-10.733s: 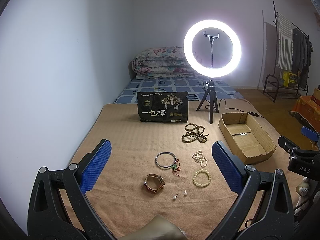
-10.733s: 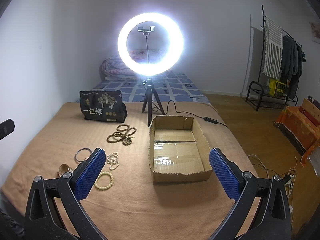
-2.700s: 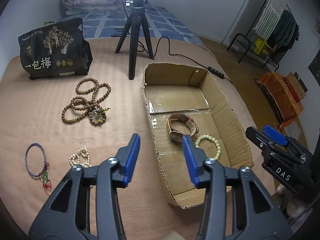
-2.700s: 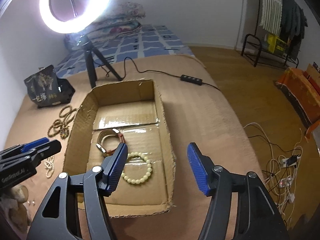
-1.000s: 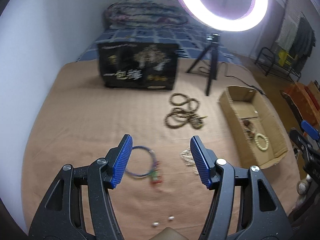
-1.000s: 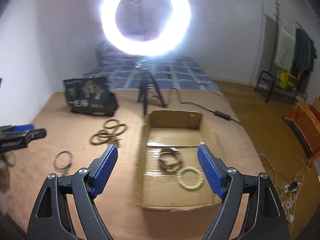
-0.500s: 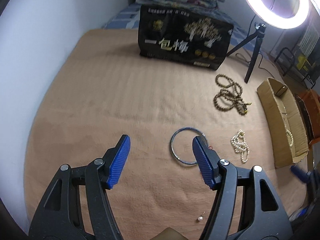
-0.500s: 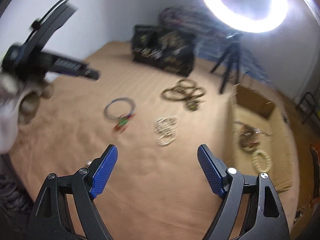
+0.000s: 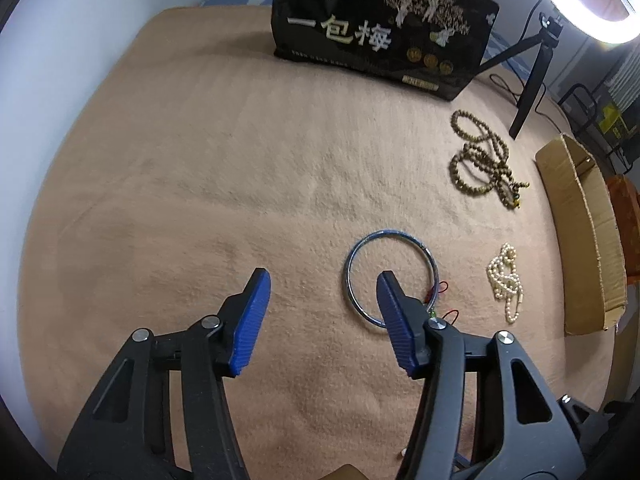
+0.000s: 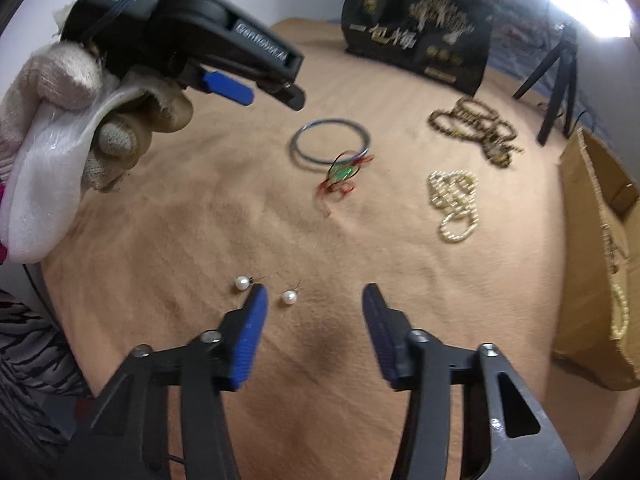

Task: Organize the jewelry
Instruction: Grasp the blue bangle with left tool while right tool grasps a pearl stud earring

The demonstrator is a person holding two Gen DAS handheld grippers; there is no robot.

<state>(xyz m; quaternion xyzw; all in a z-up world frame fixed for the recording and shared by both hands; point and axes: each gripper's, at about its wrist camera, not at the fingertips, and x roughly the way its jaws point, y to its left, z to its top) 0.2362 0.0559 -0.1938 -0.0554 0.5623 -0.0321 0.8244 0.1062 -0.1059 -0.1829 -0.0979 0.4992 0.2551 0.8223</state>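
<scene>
The left claw [image 9: 322, 278] stood wide and empty, its right finger over the blue bangle [image 9: 390, 276] at centre-right. The right claw [image 10: 312, 294] was also wide, one pearl earring [image 10: 289, 297] between its tips at lower centre.

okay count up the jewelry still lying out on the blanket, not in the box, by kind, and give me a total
Bangle: 1
Pearl strand: 1
Wooden bead string: 1
Pearl earrings: 2
Total: 5
</scene>
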